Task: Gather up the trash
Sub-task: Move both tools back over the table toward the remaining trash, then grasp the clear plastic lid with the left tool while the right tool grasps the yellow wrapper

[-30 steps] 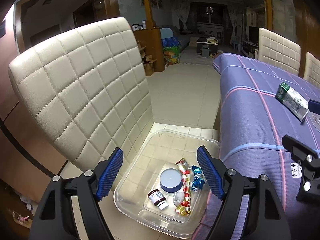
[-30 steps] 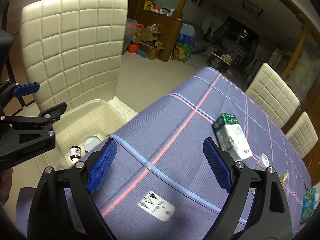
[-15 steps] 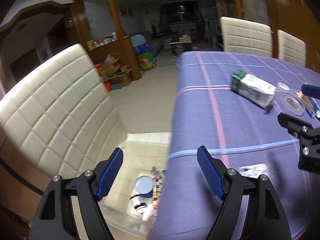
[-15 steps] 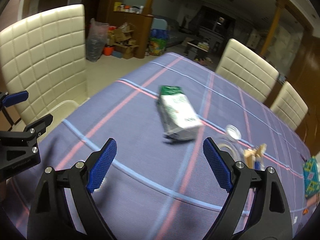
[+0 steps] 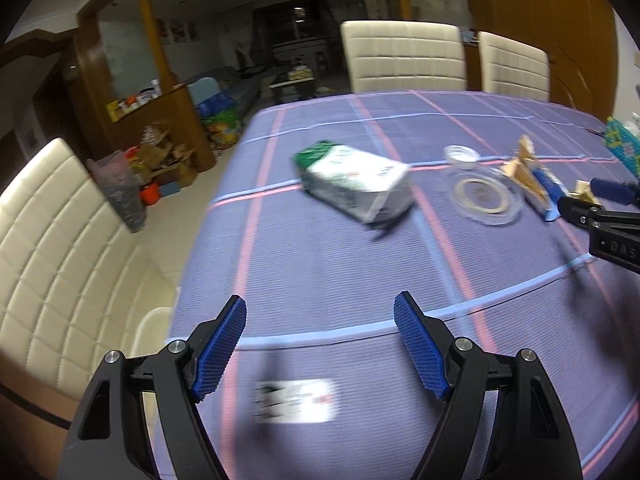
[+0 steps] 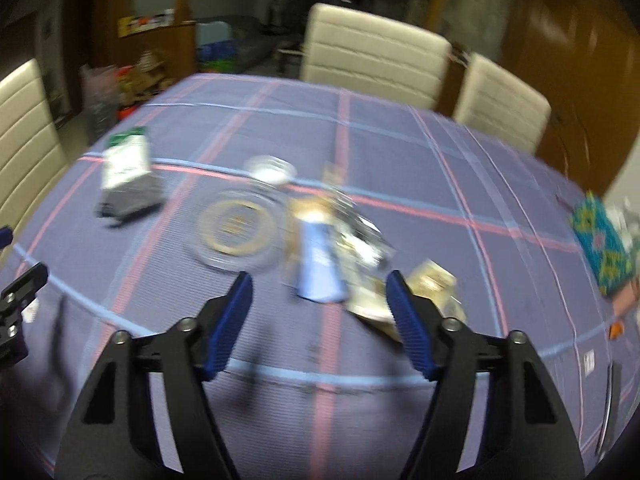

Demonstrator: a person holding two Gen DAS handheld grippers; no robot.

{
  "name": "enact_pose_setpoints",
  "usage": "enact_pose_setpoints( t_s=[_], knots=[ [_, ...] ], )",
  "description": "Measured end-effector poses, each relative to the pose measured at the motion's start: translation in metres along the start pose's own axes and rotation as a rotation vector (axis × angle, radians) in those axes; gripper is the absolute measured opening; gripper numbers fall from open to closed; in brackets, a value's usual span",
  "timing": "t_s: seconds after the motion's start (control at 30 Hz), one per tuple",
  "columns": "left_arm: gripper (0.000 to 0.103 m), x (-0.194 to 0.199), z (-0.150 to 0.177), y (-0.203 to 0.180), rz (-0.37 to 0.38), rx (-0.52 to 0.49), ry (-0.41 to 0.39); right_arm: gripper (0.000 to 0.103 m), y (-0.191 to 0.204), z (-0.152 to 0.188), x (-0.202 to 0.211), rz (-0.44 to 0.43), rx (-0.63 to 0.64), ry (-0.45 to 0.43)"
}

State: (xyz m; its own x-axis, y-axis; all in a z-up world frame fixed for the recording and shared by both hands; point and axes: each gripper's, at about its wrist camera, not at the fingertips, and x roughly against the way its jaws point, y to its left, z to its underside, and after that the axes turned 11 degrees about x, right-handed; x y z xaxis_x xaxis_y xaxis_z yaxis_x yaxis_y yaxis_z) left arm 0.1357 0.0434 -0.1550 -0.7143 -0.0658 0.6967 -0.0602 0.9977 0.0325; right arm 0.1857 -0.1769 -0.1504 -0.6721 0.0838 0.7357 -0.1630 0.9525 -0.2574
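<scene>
Because both views are smeared by motion, much of the litter on the purple checked tablecloth (image 5: 320, 264) is hard to name: in the right wrist view a pale blue wrapper (image 6: 320, 264), crumpled clear and tan scraps (image 6: 428, 292) beside it and a patterned teal packet (image 6: 604, 248) near the right edge are only blurs. A white label (image 5: 294, 400) on the cloth near the left gripper (image 5: 320, 354) cannot be read. A green and white carton (image 5: 356, 184) lies on its side, well ahead of that gripper, next to a clear glass dish (image 5: 484, 196) that looks empty. A small clear lid (image 5: 462, 155) sits just behind the dish. The left gripper hangs wide apart, holding nothing. The right gripper (image 6: 318, 326) has just been closing; its jaws stand partly apart with nothing between them, the blue wrapper just beyond its tips. Cream chairs (image 5: 404, 56) stand at the far side.
</scene>
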Motion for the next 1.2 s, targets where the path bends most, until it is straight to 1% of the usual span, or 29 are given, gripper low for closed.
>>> enact_pose_setpoints(
  t_s=[0.03,0.1,0.17,0.3,0.37,0.43,0.53,0.67,0.7,0.8,0.83,0.9,1.03,1.07,1.1,1.13,1.2],
  knots=[
    [0.075,-0.001,-0.001,-0.010,0.016,-0.008,0.006,0.057,-0.011,0.005,-0.006,-0.001,-0.028,0.022],
    [0.075,-0.003,-0.003,-0.022,0.039,-0.021,0.013,0.055,-0.024,0.011,-0.009,-0.002,-0.055,0.032],
    [0.075,-0.006,-0.006,-0.037,0.061,-0.037,0.020,0.055,-0.034,0.014,-0.009,0.009,-0.068,0.034],
    [0.075,-0.011,-0.013,-0.063,0.112,-0.064,0.038,0.057,-0.046,0.017,-0.013,-0.012,-0.103,0.042],
    [0.075,-0.017,-0.018,-0.079,0.128,-0.085,0.055,0.060,-0.052,0.018,-0.015,-0.030,-0.118,0.049],
    [0.075,-0.023,-0.022,-0.091,0.135,-0.105,0.065,0.061,-0.056,0.018,-0.014,-0.024,-0.125,0.042],
    [0.075,-0.029,-0.026,-0.103,0.122,-0.131,0.064,0.061,-0.055,0.014,-0.008,-0.022,-0.108,0.011],
    [0.075,-0.040,-0.035,-0.114,0.133,-0.130,0.082,0.063,-0.054,0.010,-0.004,-0.010,-0.086,-0.004],
    [0.075,-0.043,-0.036,-0.117,0.144,-0.133,0.089,0.065,-0.056,0.009,-0.007,-0.028,-0.100,0.005],
    [0.075,-0.047,-0.038,-0.125,0.166,-0.152,0.099,0.069,-0.059,0.009,-0.012,-0.049,-0.114,0.018],
    [0.075,-0.049,-0.039,-0.129,0.165,-0.165,0.101,0.072,-0.060,0.009,-0.015,-0.057,-0.120,0.028],
    [0.075,-0.052,-0.040,-0.133,0.160,-0.184,0.103,0.077,-0.061,0.011,-0.019,-0.054,-0.132,0.042],
    [0.075,-0.061,-0.045,-0.145,0.161,-0.215,0.123,0.078,-0.064,0.010,-0.030,-0.072,-0.154,0.071],
    [0.077,-0.064,-0.045,-0.147,0.159,-0.222,0.127,0.078,-0.066,0.010,-0.033,-0.076,-0.157,0.076],
    [0.083,-0.065,-0.046,-0.148,0.151,-0.228,0.124,0.079,-0.066,0.009,-0.036,-0.083,-0.160,0.080],
    [0.084,-0.067,-0.046,-0.149,0.135,-0.231,0.112,0.079,-0.066,0.010,-0.037,-0.086,-0.159,0.081],
    [0.088,-0.070,-0.048,-0.149,0.133,-0.224,0.106,0.079,-0.067,0.009,-0.040,-0.084,-0.165,0.080]
  ],
)
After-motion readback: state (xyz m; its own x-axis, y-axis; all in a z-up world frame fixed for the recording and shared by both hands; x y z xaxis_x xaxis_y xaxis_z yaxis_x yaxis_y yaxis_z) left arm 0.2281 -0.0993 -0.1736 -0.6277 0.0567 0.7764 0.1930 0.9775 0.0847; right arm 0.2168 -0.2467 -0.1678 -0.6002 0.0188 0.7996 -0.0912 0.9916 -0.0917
